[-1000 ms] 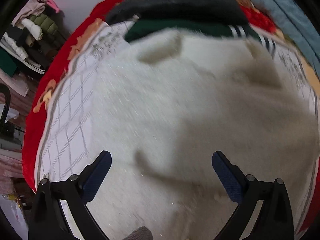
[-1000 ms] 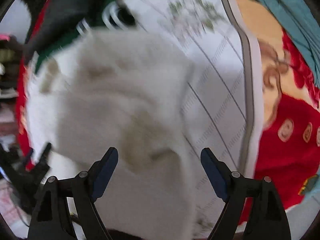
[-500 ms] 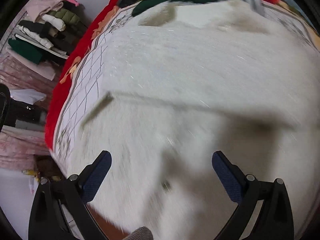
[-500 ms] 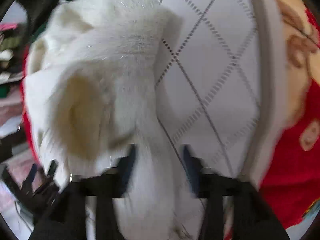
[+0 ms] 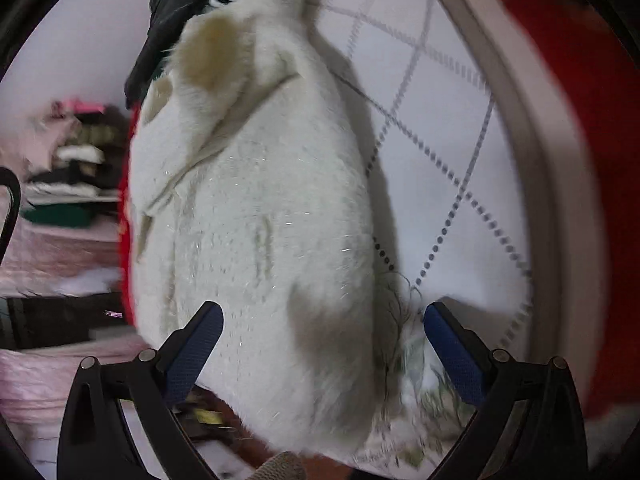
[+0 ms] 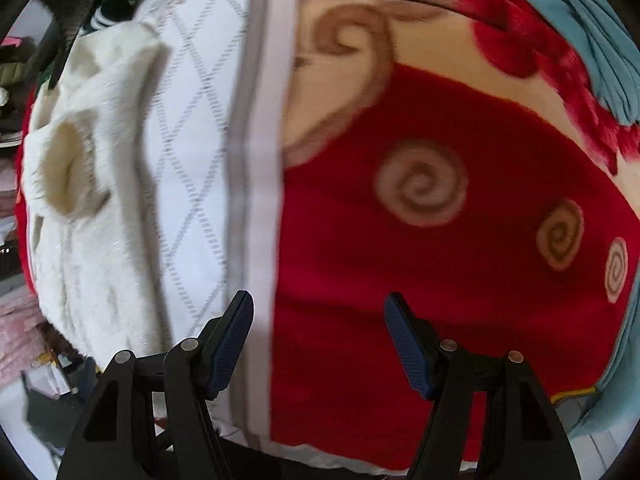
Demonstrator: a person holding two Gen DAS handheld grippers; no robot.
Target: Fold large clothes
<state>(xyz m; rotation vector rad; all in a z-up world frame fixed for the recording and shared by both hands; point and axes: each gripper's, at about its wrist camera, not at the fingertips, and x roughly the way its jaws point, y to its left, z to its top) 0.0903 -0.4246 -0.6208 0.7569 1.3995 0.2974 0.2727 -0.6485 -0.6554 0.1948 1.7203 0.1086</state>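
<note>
Lying on the white quilted mat (image 5: 452, 128), the fluffy white garment (image 5: 256, 216) is folded into a long, narrow bundle. In the left wrist view its long axis runs from near the camera away toward the far end of the bed, where its end with a beige lining (image 5: 208, 52) touches a dark garment (image 5: 168, 20). The near end hangs over the edge of the mat.

The left gripper (image 5: 320, 344) is spread wide, one blue pad on each side of the bundle's near end, and it holds nothing. The right gripper (image 6: 320, 340) is also spread apart and empty, over the border where the mat meets the red blanket (image 6: 440, 280) with spiral patterns. There, the garment (image 6: 96, 208) lies well to the left.

A teal cloth (image 6: 592, 32) lies at the far right of the blanket. Behind the bed, a blurred stack, probably of folded clothes (image 5: 76, 160), is visible.
</note>
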